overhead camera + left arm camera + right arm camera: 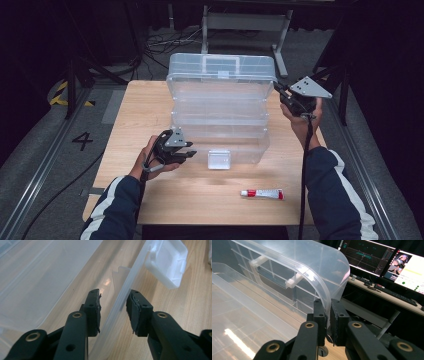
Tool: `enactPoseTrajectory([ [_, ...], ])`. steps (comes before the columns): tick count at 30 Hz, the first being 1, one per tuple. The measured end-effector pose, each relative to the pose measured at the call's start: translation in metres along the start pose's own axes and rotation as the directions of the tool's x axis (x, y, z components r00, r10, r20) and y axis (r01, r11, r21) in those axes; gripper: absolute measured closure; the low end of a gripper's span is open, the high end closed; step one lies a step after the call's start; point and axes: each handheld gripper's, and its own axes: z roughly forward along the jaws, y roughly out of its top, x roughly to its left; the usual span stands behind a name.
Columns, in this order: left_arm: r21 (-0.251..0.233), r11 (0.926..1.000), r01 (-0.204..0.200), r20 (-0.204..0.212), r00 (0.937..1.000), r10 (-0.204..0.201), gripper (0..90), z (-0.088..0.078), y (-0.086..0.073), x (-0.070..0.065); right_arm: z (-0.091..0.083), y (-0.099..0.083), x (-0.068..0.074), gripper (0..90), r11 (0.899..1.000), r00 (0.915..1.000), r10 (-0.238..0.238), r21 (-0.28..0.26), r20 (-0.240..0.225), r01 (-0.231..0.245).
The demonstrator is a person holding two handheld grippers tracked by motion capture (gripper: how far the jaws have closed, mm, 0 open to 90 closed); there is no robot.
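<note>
A large clear plastic storage box (220, 135) stood open near the centre of the high view, on the light wooden worktop (150, 100). Its transparent hinged lid (221, 75) was raised behind it, in the upper middle of the frame, with a moulded handle at its top edge.

The right tongs (278, 90) sat at the right of centre in the high view, against the right corner of the lid. In the right gripper view, the right tongs (327, 315) were closed to a narrow gap on the curved rim of the lid (312, 267), with both pads pressing on the plastic. The grip was firm on that edge.

The left tongs (190, 152) lay left of centre in the high view, at the left end of the box's front wall. In the left gripper view, the left tongs (113, 312) straddled the thin front wall of the box (122, 297), one jaw inside it and one outside. A gap was visible between each pad and the wall, so nothing was gripped there.

A white plastic latch (219, 159) hung from the front wall of the box, just right of the left tongs in the high view. A small white tube with a red cap (262, 193) lay flat on the worktop in the lower right, well apart from the box.
</note>
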Motion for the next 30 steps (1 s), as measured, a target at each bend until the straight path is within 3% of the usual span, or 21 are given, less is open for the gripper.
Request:
enactPoseTrajectory([
  [4,0.000,0.9999,-0.013,0.016,0.9998,0.013,68.8,-0.001,0.000,0.002,0.004,0.002,-0.003,84.2,1.000,0.9999,0.012,0.008,-0.001,-0.012],
  [8,0.021,0.9982,-0.056,0.014,0.9983,0.056,71.4,-0.003,0.001,0.002,0.008,0.003,-0.004,84.4,0.999,0.9995,0.031,0.012,0.002,-0.031],
  [21,0.024,0.9961,-0.084,0.008,0.9964,0.084,72.4,-0.006,-0.001,0.003,0.013,0.005,-0.006,84.7,0.998,0.9981,0.060,0.017,0.015,-0.060],
  [30,0.028,0.9954,-0.092,0.024,0.9955,0.091,72.6,-0.008,-0.002,0.005,0.006,0.007,0.000,84.6,0.998,0.9976,0.061,0.026,0.032,-0.062],
])
